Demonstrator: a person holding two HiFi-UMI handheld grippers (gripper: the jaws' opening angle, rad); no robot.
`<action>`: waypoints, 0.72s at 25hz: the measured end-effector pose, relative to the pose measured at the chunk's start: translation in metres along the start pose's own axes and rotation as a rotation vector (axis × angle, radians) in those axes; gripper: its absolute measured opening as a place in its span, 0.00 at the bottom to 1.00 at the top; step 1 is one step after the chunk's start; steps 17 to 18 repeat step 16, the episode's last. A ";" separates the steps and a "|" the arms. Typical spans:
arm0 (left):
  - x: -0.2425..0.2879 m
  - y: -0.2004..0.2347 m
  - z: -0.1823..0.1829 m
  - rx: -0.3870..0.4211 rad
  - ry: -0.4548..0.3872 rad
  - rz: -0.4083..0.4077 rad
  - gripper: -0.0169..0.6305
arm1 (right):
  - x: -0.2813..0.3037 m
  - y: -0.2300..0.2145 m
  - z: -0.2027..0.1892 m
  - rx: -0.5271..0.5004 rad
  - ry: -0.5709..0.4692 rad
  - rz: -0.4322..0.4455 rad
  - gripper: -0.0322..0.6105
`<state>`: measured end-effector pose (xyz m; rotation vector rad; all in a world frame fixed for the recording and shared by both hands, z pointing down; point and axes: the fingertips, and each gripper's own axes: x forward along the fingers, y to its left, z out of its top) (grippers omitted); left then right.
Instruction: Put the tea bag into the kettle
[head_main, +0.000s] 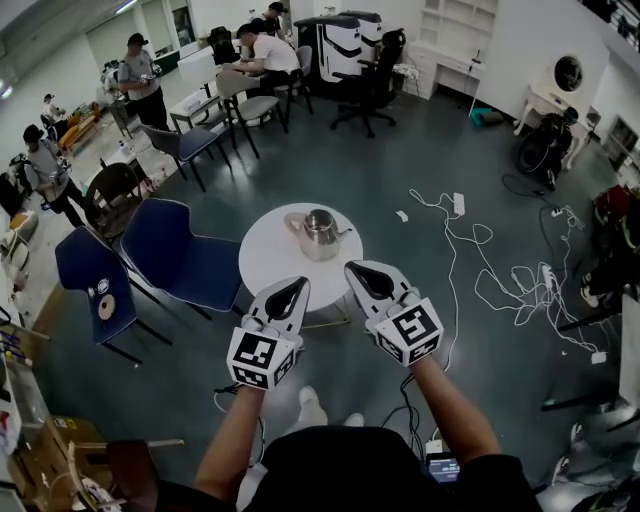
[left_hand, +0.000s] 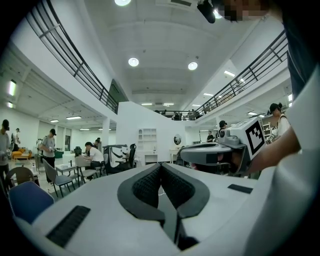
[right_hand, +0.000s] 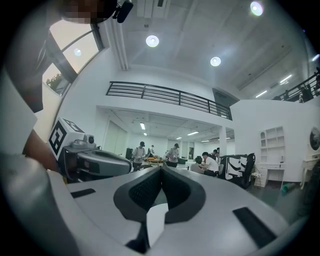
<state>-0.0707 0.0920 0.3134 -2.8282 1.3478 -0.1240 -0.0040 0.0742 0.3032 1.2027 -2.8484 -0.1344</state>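
On round table (head_main: 268, 265) by blue chairs (head_main: 182, 262), kettle (head_main: 320, 236); left hand-held gripper (left_hand: 161, 168) clenched empty, right hand-held gripper (right_hand: 161, 170) clamping tea bag (right_hand: 156, 220).

Left claw (left_hand: 161, 166): jaws closed, black ribbed pads meeting at the tips, nothing between them. Right claw (left_hand: 200, 153) is level with it just to the right, its marker cube (left_hand: 255, 136) facing the camera, a bare forearm (left_hand: 274, 152) behind it. Blue chair (left_hand: 27, 200) is low at left; a seated person (left_hand: 93, 154) is at a far tabletop (left_hand: 67, 167).
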 end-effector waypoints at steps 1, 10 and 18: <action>-0.002 -0.003 0.000 0.000 0.001 0.001 0.05 | -0.003 0.002 0.000 0.000 0.000 0.002 0.08; -0.020 -0.027 -0.001 0.000 -0.003 0.008 0.05 | -0.026 0.013 -0.001 0.008 -0.001 0.002 0.08; -0.021 -0.042 0.000 -0.001 -0.001 0.008 0.05 | -0.040 0.012 -0.002 0.018 0.001 -0.001 0.08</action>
